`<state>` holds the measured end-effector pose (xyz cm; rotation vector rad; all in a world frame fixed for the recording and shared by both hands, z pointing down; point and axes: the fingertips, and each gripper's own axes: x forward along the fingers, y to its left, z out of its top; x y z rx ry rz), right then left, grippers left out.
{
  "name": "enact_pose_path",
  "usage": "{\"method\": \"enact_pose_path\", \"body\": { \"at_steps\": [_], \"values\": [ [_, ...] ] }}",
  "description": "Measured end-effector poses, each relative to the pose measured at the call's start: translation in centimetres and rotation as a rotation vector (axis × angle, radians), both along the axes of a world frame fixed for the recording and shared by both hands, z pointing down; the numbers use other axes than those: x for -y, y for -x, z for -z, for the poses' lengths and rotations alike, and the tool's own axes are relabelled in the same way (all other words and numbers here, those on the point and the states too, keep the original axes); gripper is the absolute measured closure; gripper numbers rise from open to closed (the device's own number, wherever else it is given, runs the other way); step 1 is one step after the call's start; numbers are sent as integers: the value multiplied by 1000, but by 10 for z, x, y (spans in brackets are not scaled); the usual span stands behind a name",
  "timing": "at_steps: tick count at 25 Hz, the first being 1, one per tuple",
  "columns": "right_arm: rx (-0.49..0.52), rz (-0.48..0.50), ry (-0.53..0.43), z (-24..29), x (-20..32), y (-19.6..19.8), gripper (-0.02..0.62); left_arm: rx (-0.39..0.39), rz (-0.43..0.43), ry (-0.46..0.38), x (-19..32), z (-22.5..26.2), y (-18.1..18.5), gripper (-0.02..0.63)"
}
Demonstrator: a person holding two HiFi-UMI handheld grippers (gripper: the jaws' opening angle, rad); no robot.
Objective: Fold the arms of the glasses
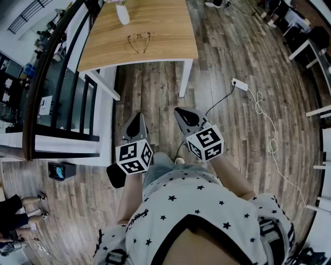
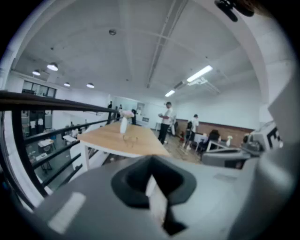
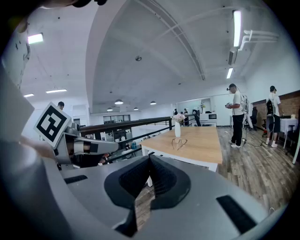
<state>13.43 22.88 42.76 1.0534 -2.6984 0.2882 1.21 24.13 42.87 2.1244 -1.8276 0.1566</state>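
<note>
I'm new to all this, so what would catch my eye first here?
Two grey claws, the left claw and the right claw, both shut and empty, each with a black-and-white marker cube, stick out before the person's starred shirt. Ahead on the light wooden table lie thin-framed glasses, arms unfolded, near a white vase.

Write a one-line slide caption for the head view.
Head view: left tool and right tool, both shut and empty, short of the table where the glasses lie unfolded.
</note>
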Motion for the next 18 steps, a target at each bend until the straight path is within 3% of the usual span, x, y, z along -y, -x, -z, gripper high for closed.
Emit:
{"method": "enact_pose_path", "body": {
  "at_steps": [9,18],
  "values": [
    [-40,0,-25,3,-29,-20,578,-21,6,-36,-37,5,-15,598],
    [5,6,-19,7,-39,-26,577,-6,34,-51,-47,8,-10,598]
  ]
}}
